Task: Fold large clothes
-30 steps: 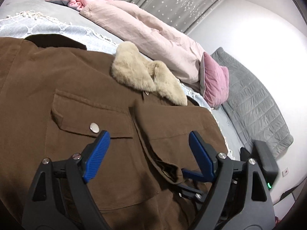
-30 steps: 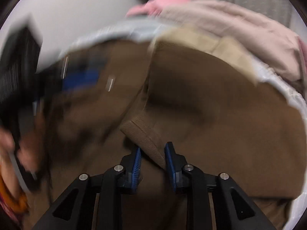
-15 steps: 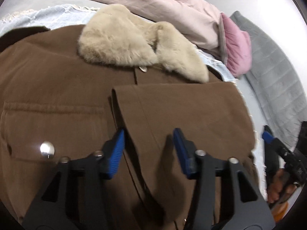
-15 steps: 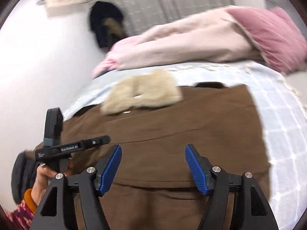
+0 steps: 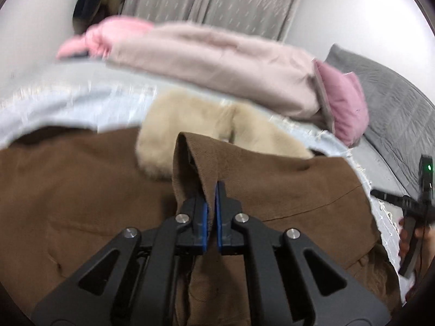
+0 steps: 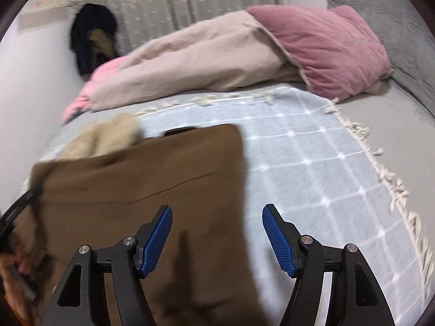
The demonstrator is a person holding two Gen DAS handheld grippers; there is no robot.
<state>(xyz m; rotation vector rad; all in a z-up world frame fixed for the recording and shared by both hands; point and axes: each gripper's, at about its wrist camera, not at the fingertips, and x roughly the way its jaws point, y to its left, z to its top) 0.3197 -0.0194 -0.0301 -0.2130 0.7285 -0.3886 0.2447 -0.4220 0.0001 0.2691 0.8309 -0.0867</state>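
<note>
A large brown coat (image 5: pixel 70 190) with a beige fur collar (image 5: pixel 190 116) lies spread on a pale blue checked blanket (image 6: pixel 299 157) on the bed. My left gripper (image 5: pixel 211 203) is shut on the brown sleeve (image 5: pixel 195 157), pinching a raised fold of it over the coat's middle. My right gripper (image 6: pixel 217 233) is open and empty, hovering above the coat's right edge (image 6: pixel 190 179) and the blanket. The right gripper also shows at the right edge of the left wrist view (image 5: pixel 418 209), held in a hand.
A rolled beige and pink duvet (image 6: pixel 195 62) and a pink pillow (image 6: pixel 326 46) lie along the far side of the bed. A grey quilted headboard (image 5: pixel 397 108) is at the right. Dark clothes (image 6: pixel 92 38) hang on the wall by a grey curtain.
My left gripper has closed on the brown sleeve and lifted a fold of it. My right gripper, open since half a second ago, has swung right over the coat's edge and the blanket.
</note>
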